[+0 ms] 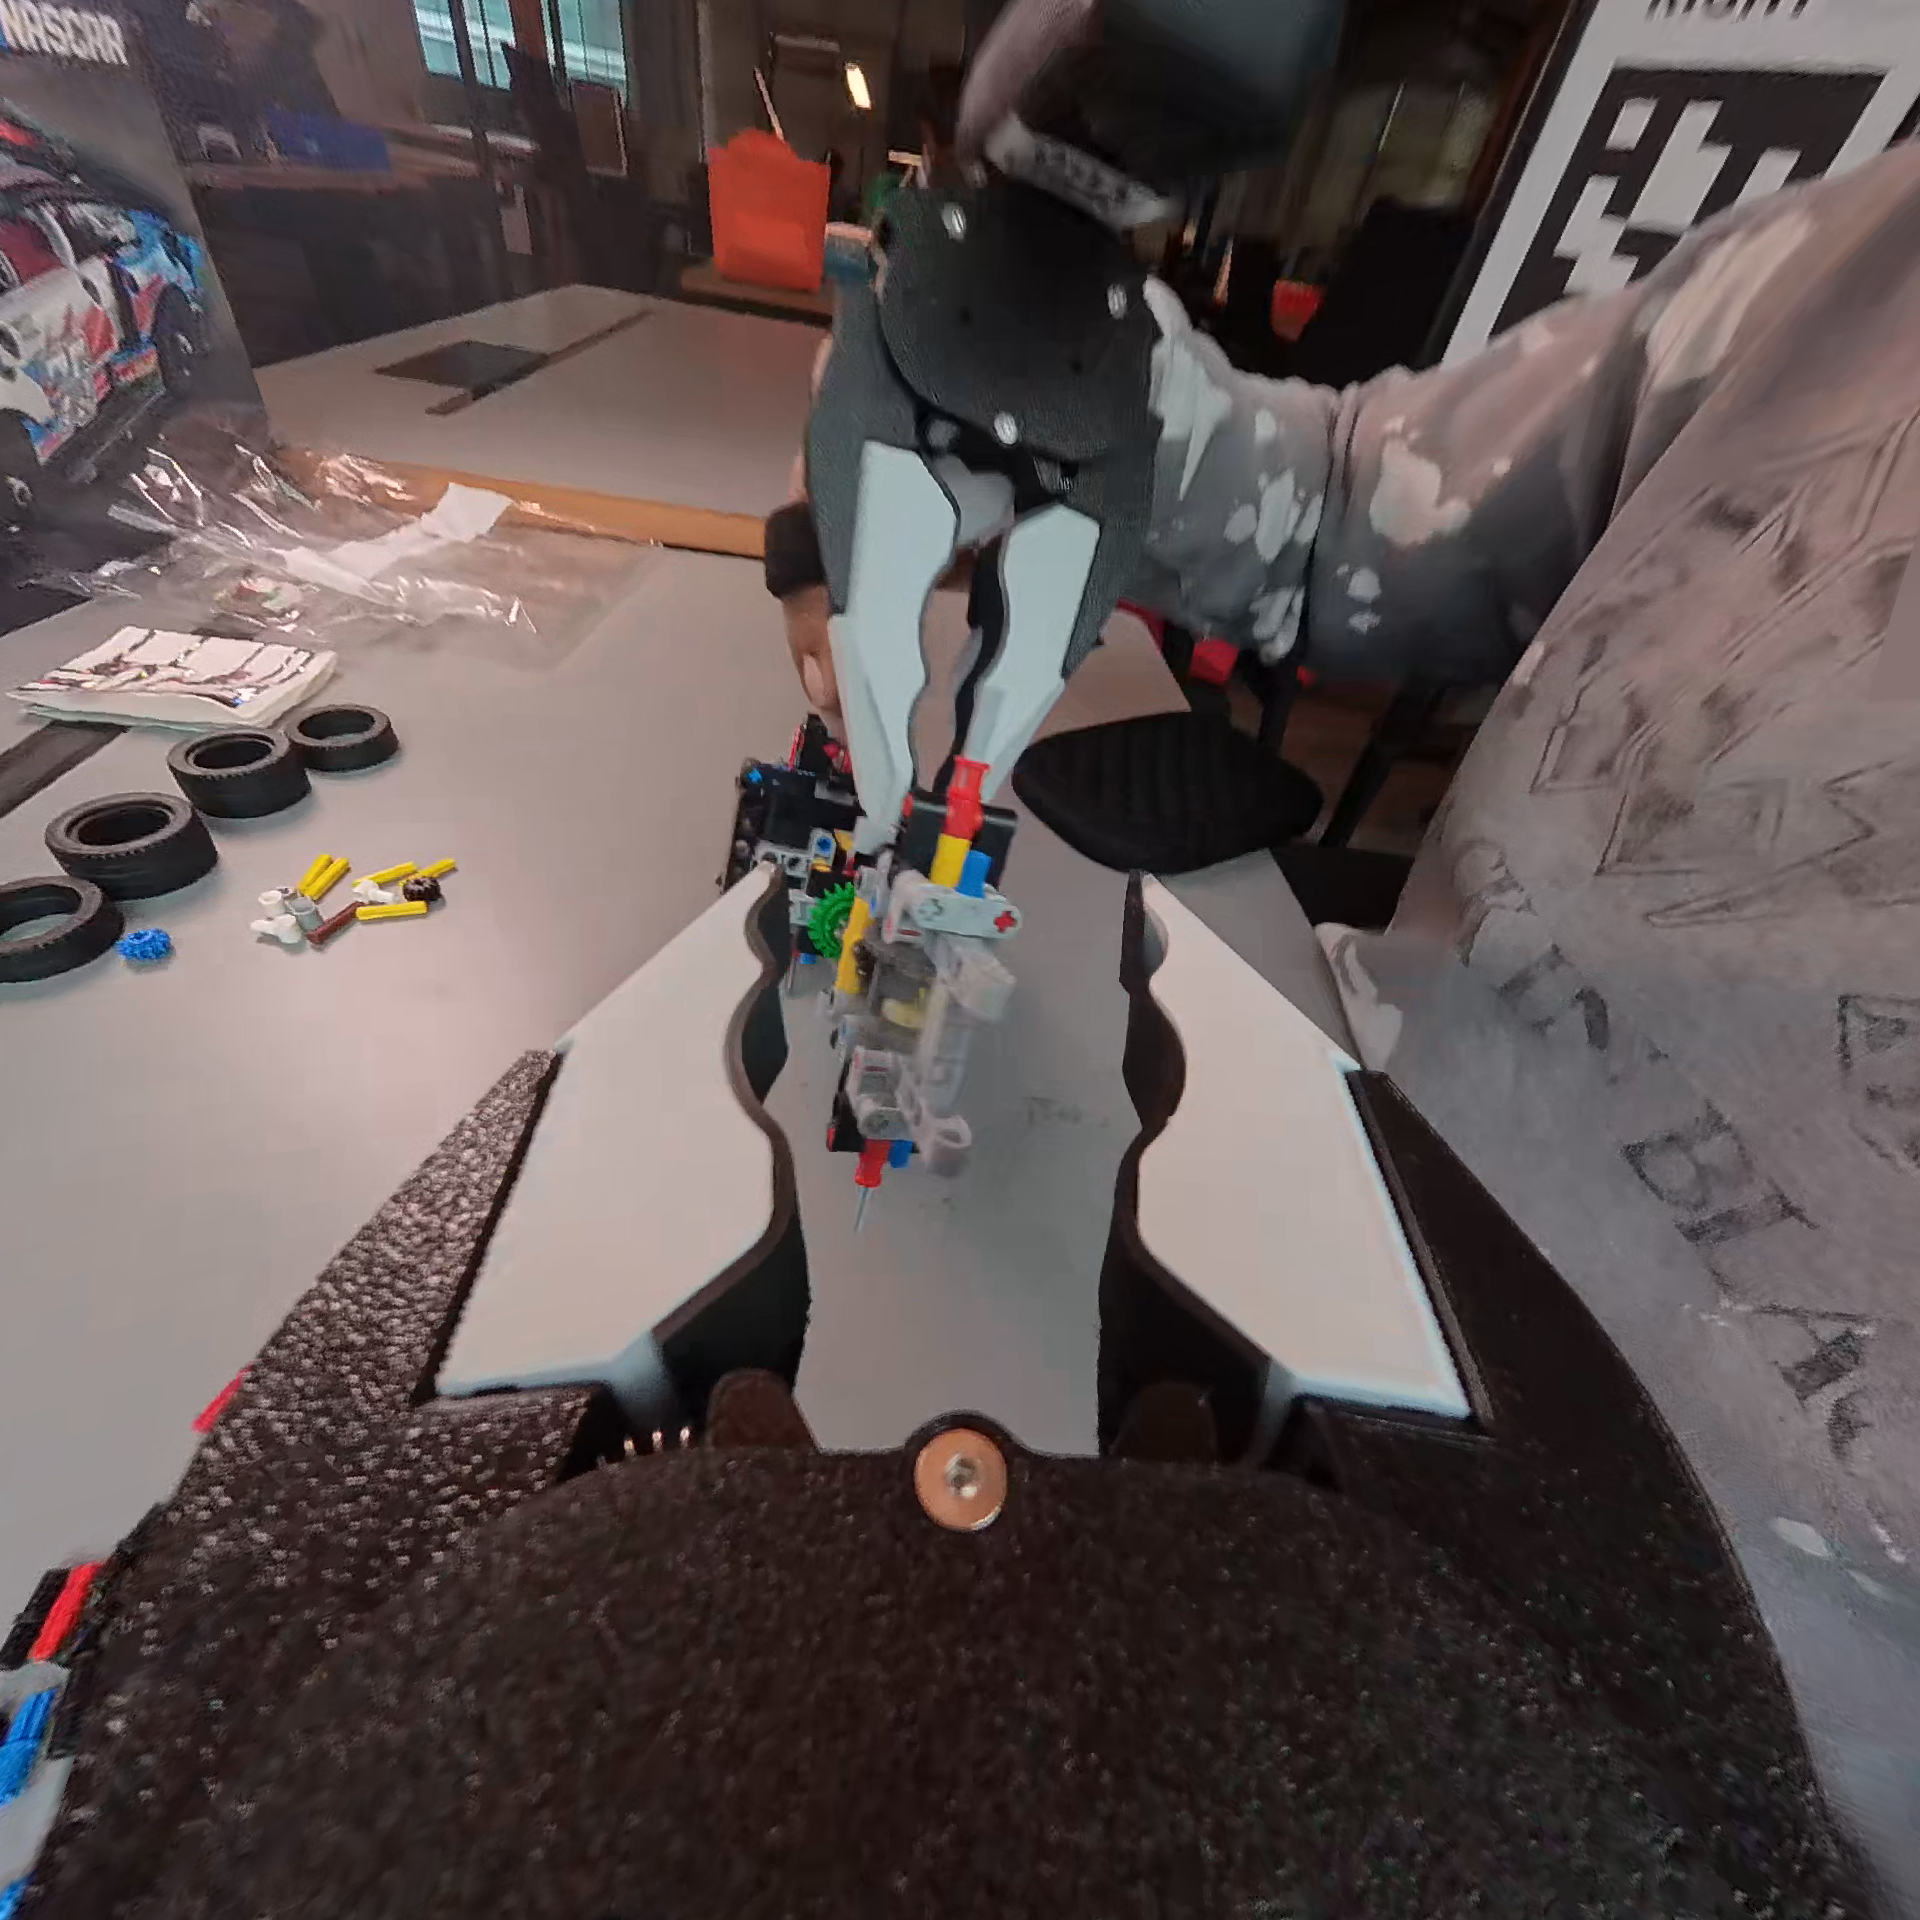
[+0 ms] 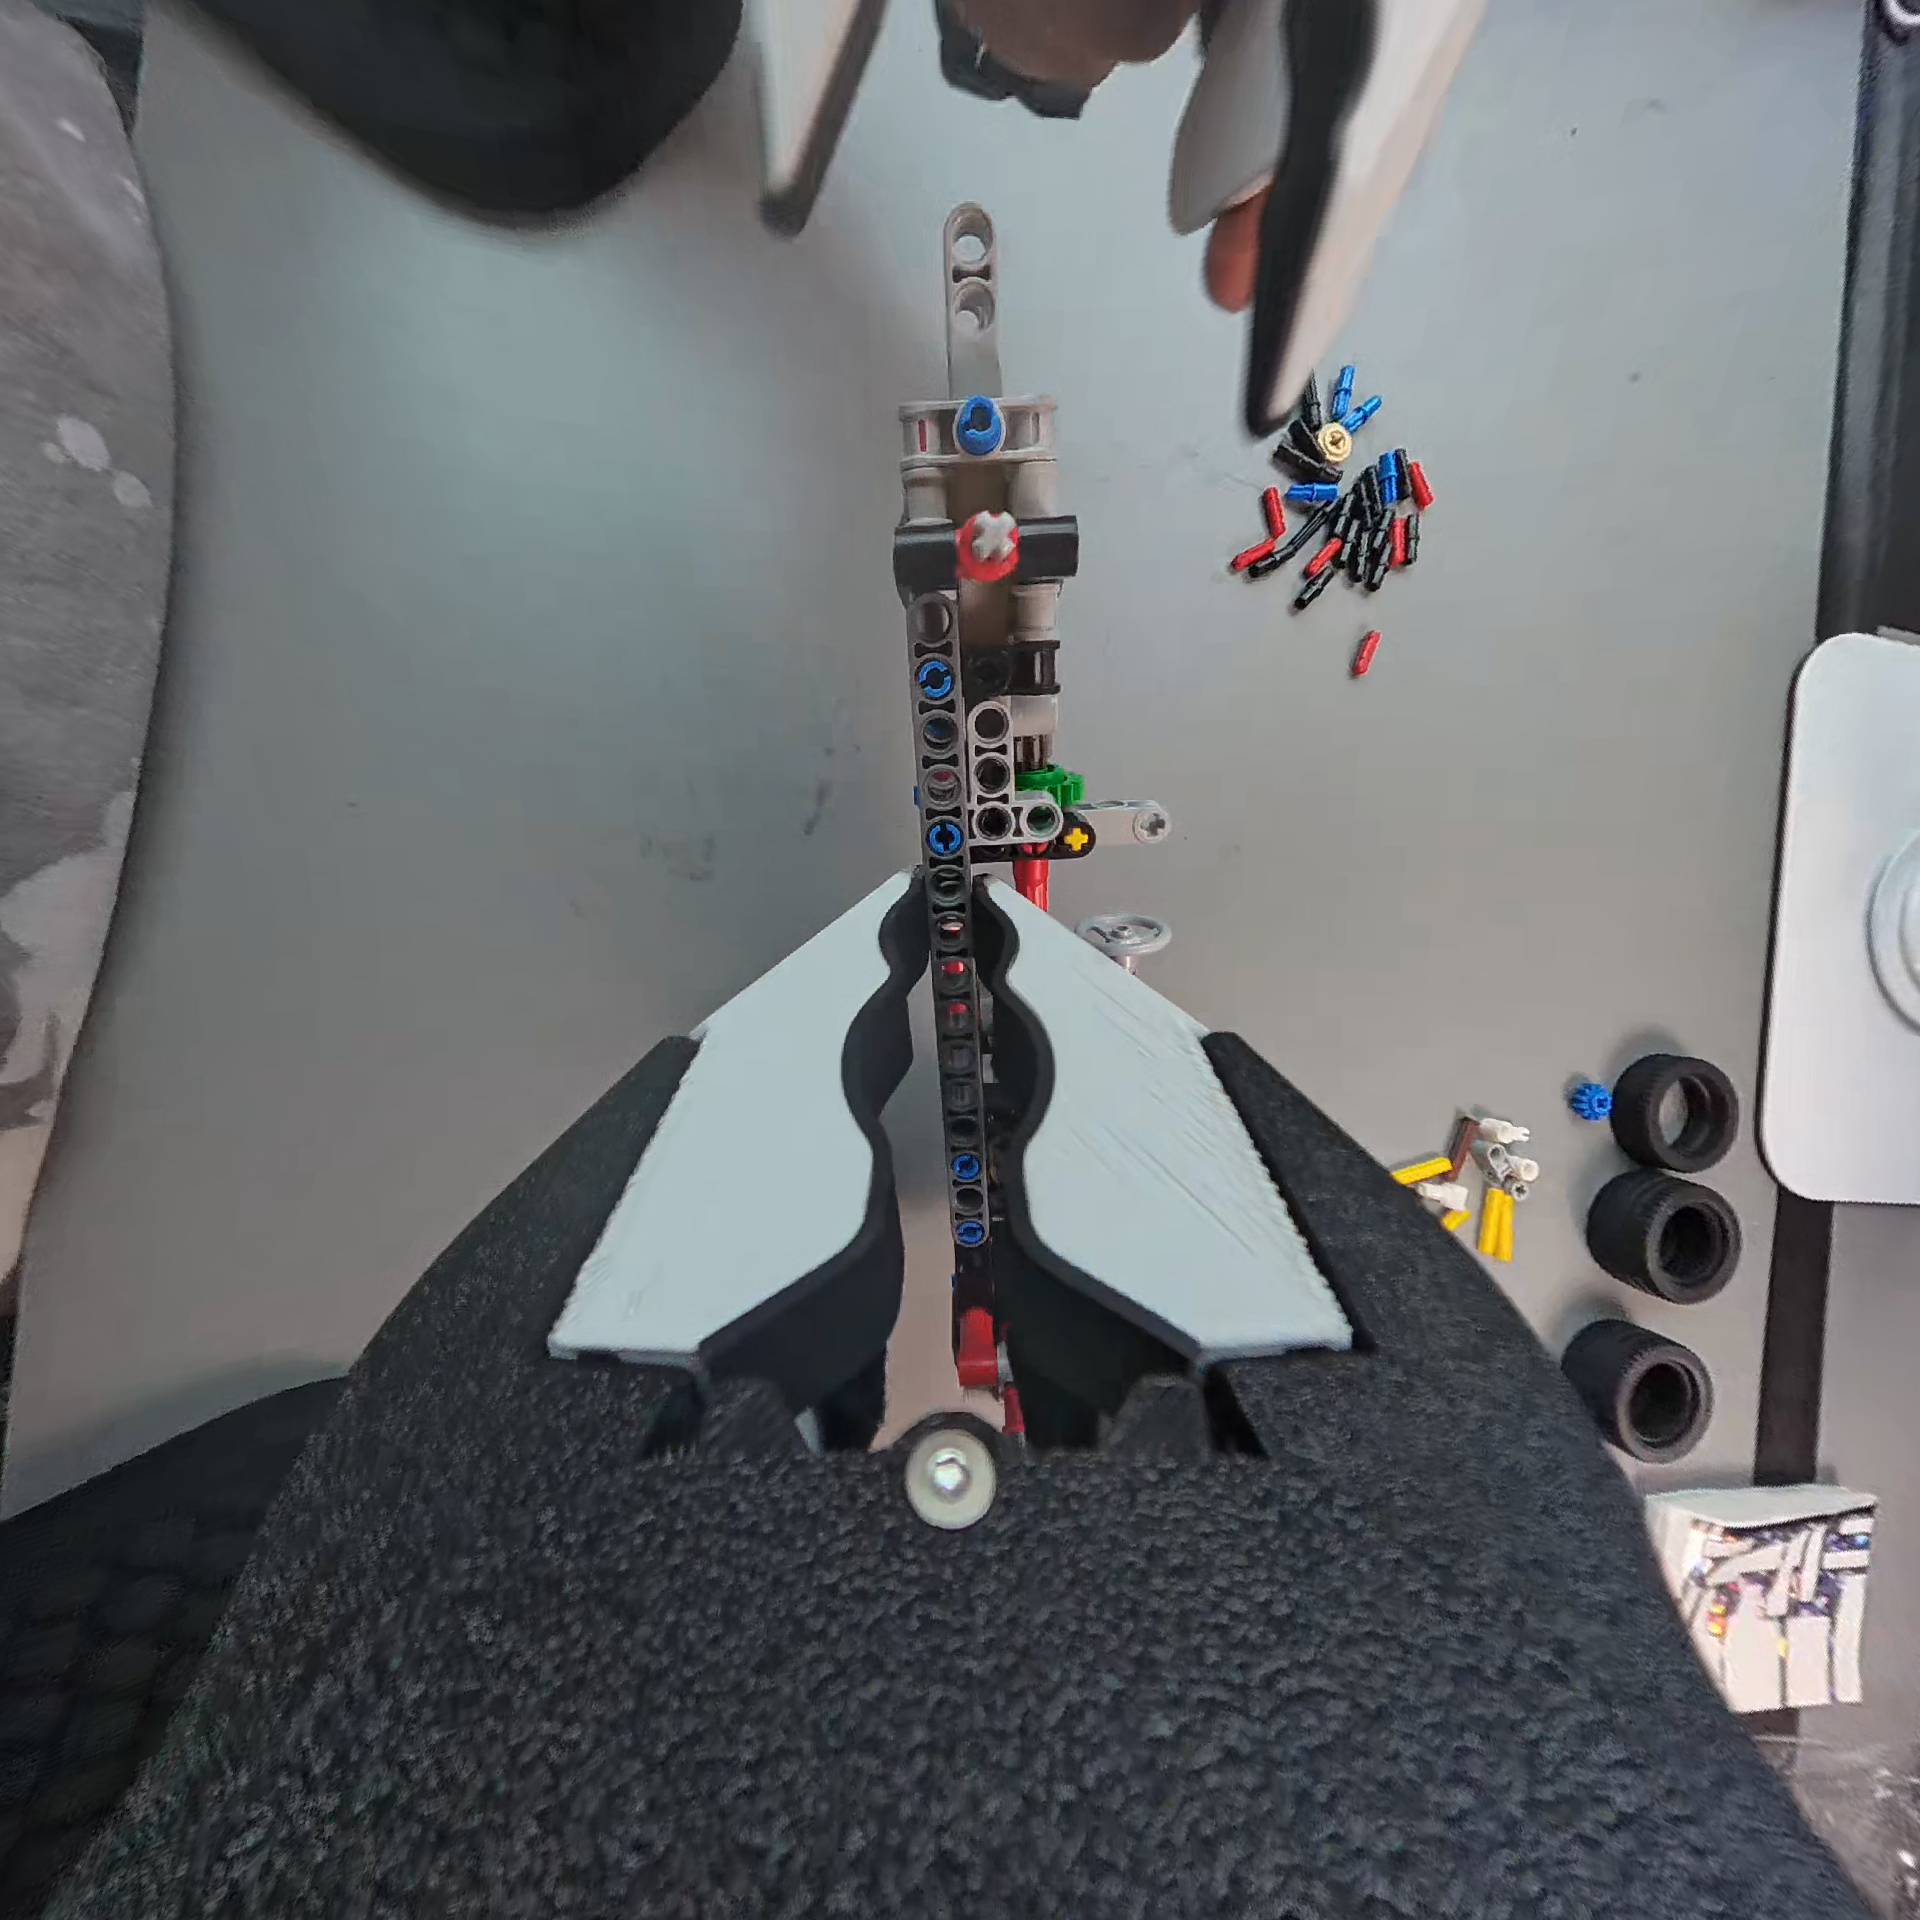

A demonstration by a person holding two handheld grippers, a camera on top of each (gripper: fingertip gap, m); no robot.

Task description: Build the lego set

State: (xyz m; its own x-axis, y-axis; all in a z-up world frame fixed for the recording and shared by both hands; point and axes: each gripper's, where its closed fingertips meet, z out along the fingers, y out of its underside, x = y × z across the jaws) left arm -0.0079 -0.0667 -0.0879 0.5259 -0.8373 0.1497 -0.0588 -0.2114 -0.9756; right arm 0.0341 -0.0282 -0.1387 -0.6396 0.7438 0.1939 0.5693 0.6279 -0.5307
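Note:
The partly built lego assembly (image 1: 904,987) is a long black and grey beam frame with blue, red and yellow pins and a green gear. It hangs above the grey table (image 1: 468,1091). My right gripper (image 1: 925,800) comes down from above and is shut on its upper end. In the right wrist view, the right gripper (image 2: 953,888) clamps the long black beam of the assembly (image 2: 951,727). My left gripper (image 1: 951,883) is open and empty, with one finger on either side of the assembly and not touching it. It shows blurred at the top of the right wrist view (image 2: 1023,301).
Several black tyres (image 1: 239,769) and a small pile of yellow and white parts (image 1: 353,894) lie to the left. A pile of black, red and blue pins (image 2: 1340,509) lies on the table. A booklet (image 1: 177,675), a plastic bag (image 1: 312,540) and the set's box (image 1: 94,281) are at the far left. A person's sleeve (image 1: 1558,499) is at the right. The gap from one gripper's tips to the other's is roughly 8 cm.

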